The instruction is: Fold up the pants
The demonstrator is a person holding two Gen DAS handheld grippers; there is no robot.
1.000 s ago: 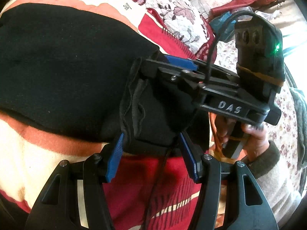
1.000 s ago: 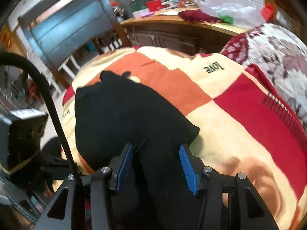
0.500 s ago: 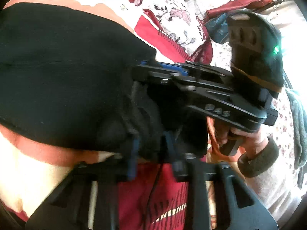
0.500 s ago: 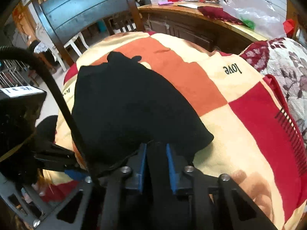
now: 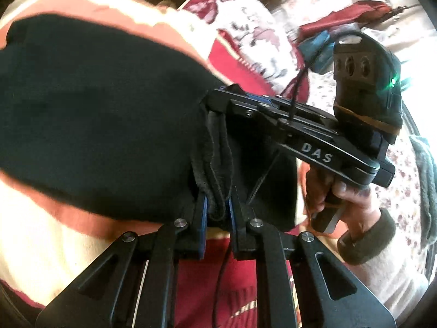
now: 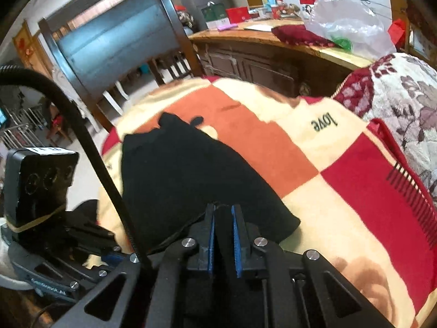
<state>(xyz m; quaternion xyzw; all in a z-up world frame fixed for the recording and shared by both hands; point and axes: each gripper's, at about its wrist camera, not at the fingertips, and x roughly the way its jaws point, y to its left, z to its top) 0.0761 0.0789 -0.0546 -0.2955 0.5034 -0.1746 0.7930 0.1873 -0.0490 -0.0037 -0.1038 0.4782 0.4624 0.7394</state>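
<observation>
"das" on right tongs (image 5: 217,99), blanket (image 6: 355,169) reads "love" (inverted).

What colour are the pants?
Black pants, clearest in the right wrist view, on the checked blanket.

Left wrist: looking close along closed jaws, facing right gripper (image 5: 218,104) beyond.
Right wrist: looking along own jaws over blanket (image 6: 355,191).
Shared: black pants (image 5: 95,123) ahead.
</observation>
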